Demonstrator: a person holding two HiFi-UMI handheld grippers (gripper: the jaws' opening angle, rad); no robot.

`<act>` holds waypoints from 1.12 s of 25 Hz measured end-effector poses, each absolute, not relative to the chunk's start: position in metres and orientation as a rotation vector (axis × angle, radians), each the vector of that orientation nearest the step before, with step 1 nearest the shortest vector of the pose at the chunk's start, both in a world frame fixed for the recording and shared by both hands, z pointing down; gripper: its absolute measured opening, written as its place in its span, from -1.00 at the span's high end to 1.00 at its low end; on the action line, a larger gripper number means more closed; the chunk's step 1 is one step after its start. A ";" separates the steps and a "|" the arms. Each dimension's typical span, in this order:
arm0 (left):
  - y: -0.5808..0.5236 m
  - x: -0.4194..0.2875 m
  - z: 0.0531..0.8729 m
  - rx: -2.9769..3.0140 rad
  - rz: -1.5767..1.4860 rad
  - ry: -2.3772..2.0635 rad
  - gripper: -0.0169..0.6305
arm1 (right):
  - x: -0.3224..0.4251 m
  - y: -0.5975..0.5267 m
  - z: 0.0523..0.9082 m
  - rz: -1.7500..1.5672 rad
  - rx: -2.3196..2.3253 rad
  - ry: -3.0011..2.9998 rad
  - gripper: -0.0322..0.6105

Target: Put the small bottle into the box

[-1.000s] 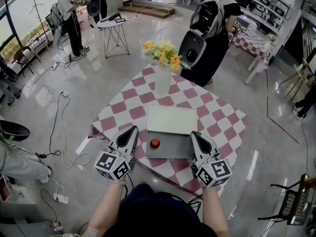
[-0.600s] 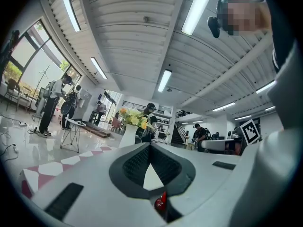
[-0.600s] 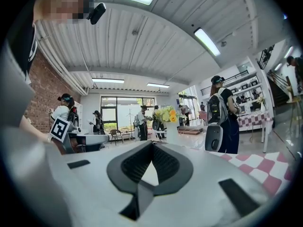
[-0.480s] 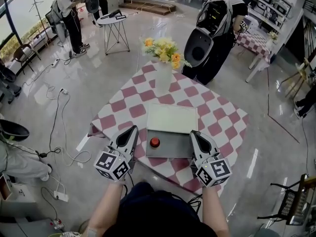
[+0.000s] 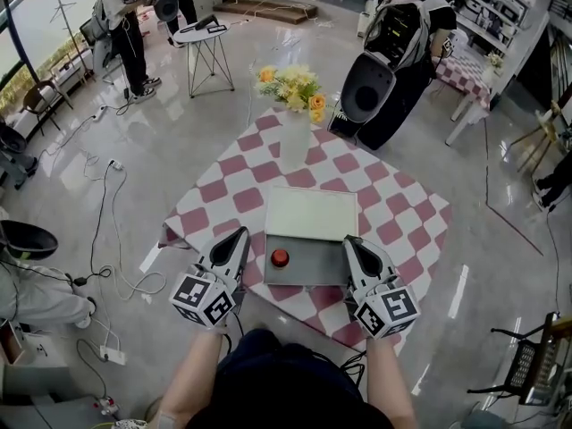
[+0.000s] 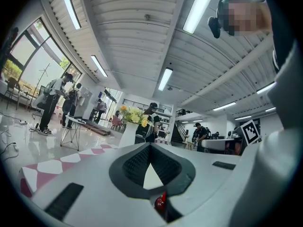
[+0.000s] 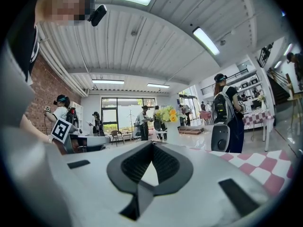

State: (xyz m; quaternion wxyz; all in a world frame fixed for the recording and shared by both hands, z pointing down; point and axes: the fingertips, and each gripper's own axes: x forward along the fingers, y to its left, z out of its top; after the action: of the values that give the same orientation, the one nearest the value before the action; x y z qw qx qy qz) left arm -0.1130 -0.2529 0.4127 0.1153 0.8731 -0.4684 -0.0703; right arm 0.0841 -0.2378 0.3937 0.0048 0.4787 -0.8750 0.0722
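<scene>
Bright and even here: daylight floods in through the windows point(image 5: 25, 38) on the left, and strip lights point(image 6: 201, 6) blaze overhead. The glossy floor point(image 5: 179, 141) flashes pale glare. Head view crisp, shadows faint. Both gripper views bulge hard at the edges, corners black, and the left hand-held gripper point(image 6: 150, 148) looms soft, perhaps too close to focus.

We are in a large open hall laid out like a café and used for recording. Counters point(image 5: 384, 195) wear pink-and-white checked cloths, one with a vase of flowers point(image 5: 293, 89). Cables point(image 5: 101, 214) trail over the glossy floor point(image 5: 188, 141), people carry backpack rigs point(image 5: 395, 47), and strip lights point(image 6: 198, 7) line the ceiling.
</scene>
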 end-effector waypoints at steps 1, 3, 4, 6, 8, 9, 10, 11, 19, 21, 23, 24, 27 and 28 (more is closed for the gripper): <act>-0.253 -0.113 0.413 2.556 -0.204 -1.371 0.94 | 0.084 -0.238 0.394 0.228 1.499 -2.742 0.89; -0.254 -0.114 0.414 2.554 -0.200 -1.369 0.94 | 0.084 -0.239 0.395 0.235 1.498 -2.741 0.89; -0.254 -0.114 0.414 2.553 -0.199 -1.367 0.94 | 0.084 -0.239 0.396 0.238 1.496 -2.741 0.89; -0.254 -0.114 0.415 2.550 -0.195 -1.365 0.94 | 0.082 -0.240 0.396 0.236 1.486 -2.741 0.89; -0.253 -0.114 0.416 2.550 -0.192 -1.363 0.94 | 0.081 -0.239 0.397 0.233 1.478 -2.742 0.89; -0.253 -0.113 0.416 2.551 -0.191 -1.360 0.94 | 0.081 -0.238 0.398 0.233 1.475 -2.741 0.89; -0.252 -0.112 0.417 2.553 -0.188 -1.357 0.94 | 0.080 -0.237 0.398 0.232 1.473 -2.740 0.89; -0.252 -0.111 0.416 2.554 -0.186 -1.354 0.94 | 0.080 -0.237 0.398 0.230 1.471 -2.737 0.89; -0.250 -0.107 0.421 2.555 -0.162 -1.339 0.94 | 0.083 -0.238 0.402 0.235 1.467 -2.729 0.89; -0.250 -0.107 0.421 2.554 -0.162 -1.340 0.94 | 0.082 -0.238 0.402 0.234 1.464 -2.726 0.89; -0.251 -0.107 0.422 2.555 -0.160 -1.339 0.94 | 0.081 -0.239 0.404 0.233 1.461 -2.724 0.89; -0.251 -0.107 0.422 2.557 -0.157 -1.337 0.94 | 0.081 -0.240 0.404 0.233 1.460 -2.723 0.89; -0.250 -0.107 0.422 2.557 -0.151 -1.334 0.94 | 0.080 -0.239 0.404 0.234 1.459 -2.720 0.89; -0.249 -0.108 0.422 2.554 -0.150 -1.336 0.94 | 0.080 -0.238 0.404 0.236 1.457 -2.721 0.89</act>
State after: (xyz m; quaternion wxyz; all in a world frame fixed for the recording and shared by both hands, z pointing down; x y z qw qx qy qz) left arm -0.1079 -0.2486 0.4218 0.1274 0.8776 -0.4592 -0.0515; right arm 0.0799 -0.2384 0.4045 0.0229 0.4705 -0.8788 0.0763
